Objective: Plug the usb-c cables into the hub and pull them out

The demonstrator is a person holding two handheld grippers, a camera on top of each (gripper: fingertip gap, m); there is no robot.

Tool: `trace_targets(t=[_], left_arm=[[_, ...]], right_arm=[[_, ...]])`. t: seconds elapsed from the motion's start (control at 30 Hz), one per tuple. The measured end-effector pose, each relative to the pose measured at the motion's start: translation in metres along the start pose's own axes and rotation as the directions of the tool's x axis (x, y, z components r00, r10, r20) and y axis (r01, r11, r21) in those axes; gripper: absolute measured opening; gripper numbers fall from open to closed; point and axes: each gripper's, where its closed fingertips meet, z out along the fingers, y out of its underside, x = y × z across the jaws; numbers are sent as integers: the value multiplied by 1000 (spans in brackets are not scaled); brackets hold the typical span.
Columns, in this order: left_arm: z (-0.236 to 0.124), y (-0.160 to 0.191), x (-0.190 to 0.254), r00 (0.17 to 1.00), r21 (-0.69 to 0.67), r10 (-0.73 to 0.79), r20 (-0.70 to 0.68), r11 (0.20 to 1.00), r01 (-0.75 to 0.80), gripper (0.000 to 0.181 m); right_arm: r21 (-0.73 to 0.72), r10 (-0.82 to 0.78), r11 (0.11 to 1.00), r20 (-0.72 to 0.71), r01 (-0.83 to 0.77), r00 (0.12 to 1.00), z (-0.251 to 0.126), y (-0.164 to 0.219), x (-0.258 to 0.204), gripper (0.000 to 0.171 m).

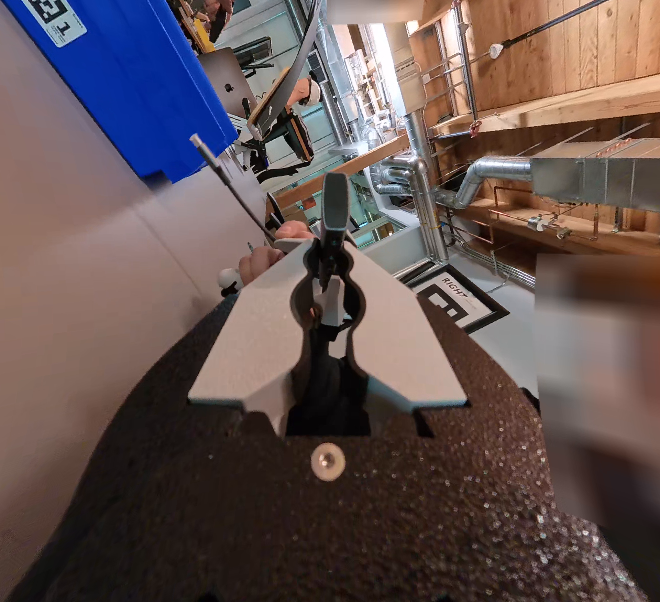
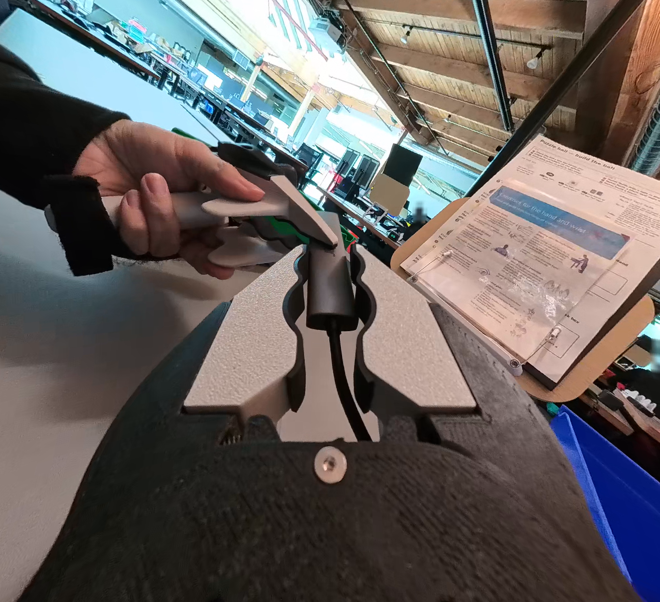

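Wooden ceiling and a pale bench (image 2: 53, 299) lie behind. Both claws are clenched on the grey hub (image 2: 330, 284): right claw (image 2: 328, 284) at its cord end, left claw (image 1: 330, 256) opposite. One usb-c cable (image 1: 228, 181) hangs unplugged, left of the left claw. I judge plugging comes next; it calls for freeing one claw.

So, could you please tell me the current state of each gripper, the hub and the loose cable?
left gripper: shut on one end of the hub.
right gripper: shut on the hub near its black lead.
hub: clamped by both grippers.
usb-c cable: unplugged, its plug end free in the air.
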Motion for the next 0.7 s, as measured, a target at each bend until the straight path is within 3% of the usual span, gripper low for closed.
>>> trace_targets(t=[0.13, 0.23, 0.4, 0.7], left_arm=[[-1, -1, -2, 1000, -21, 11, 11, 1000, -11, 7], [-3, -2, 6, 1000, -26, 3, -27, 1000, -4, 7], [-3, -6, 9, 1000, -19, 9, -9, 1000, -9, 7], [-1, -9, 5, 1000, 15, -24, -11, 1000, 24, 7]], right_arm=[[-6, 8, 1000, 14, -8, 1000, 0, 1, -2, 23], [-81, -7, 997, -3, 7, 1000, 0, 14, 4, 38], [-44, 37, 998, 41, -35, 998, 1, 5, -3, 27], [18, 113, 994, -66, -112, 991, 3, 3, 4, 24]])
